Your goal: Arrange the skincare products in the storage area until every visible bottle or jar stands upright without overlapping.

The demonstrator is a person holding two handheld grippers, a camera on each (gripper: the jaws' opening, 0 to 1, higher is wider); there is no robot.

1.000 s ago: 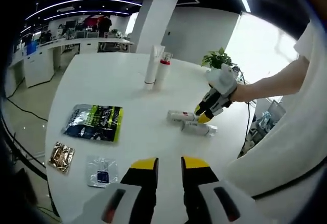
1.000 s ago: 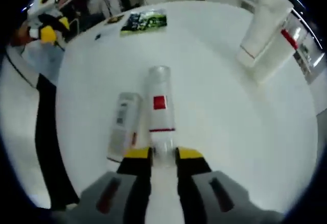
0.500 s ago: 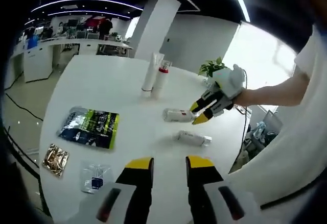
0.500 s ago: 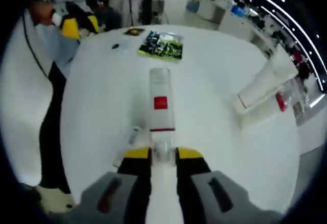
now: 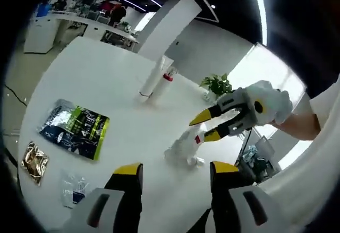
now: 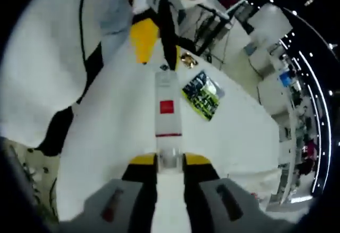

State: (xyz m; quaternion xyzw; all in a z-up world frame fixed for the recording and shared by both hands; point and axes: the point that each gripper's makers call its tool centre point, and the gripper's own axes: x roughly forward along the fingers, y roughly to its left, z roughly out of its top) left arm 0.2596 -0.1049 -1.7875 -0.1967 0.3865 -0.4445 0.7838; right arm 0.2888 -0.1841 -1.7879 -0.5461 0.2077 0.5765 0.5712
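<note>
Lifted off the white round table [image 5: 106, 84], the red-labelled bottle [image 6: 167, 111] sits pinched by the right gripper [image 6: 170, 161]; left gripper [image 5: 175, 172] spread; bright office behind.

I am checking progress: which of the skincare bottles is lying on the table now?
The small clear-capped bottle lies flat near the table edge; the two tall ones stand upright, and the red-labelled bottle is held in the right hand-held gripper.
</note>
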